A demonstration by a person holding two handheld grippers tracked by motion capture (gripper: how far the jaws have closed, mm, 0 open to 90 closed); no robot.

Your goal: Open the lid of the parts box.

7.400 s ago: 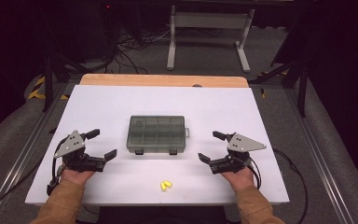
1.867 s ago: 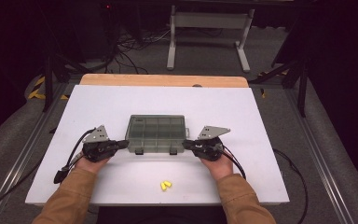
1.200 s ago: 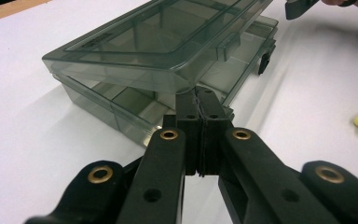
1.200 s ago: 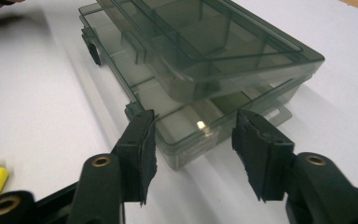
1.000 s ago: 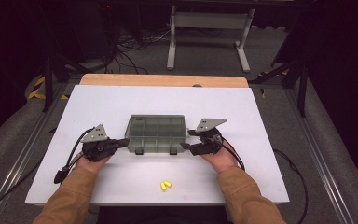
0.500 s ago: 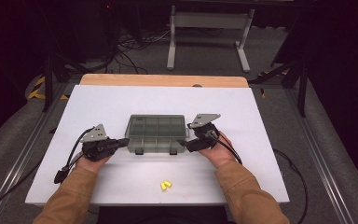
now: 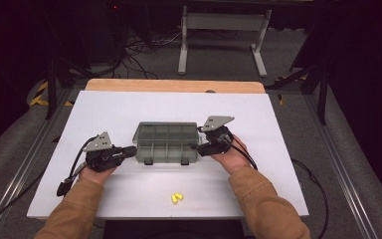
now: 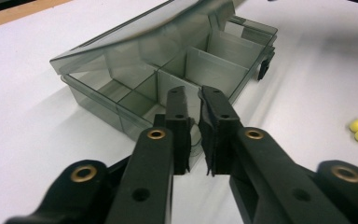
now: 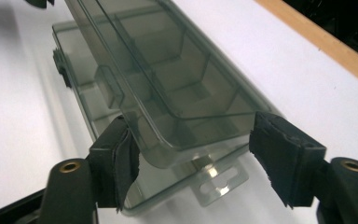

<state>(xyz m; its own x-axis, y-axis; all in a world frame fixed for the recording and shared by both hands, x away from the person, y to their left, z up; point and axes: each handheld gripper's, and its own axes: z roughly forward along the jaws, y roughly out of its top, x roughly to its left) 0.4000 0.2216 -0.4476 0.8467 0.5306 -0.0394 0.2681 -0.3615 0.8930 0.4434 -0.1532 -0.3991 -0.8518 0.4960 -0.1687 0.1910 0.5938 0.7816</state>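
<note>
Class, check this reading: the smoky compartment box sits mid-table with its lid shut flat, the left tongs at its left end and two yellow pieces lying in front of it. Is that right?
Not quite: the lid is not shut flat. The right gripper view shows it tilted up off the compartment box. The rest holds: the left tongs are at its left end, and two yellow pieces lie in front.

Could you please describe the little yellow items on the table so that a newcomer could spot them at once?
Start at the white table and find the smoky clear box at its middle. Between that box and the near edge lie two small yellow pieces, side by side, the one bright spot of colour on the white top.
</note>
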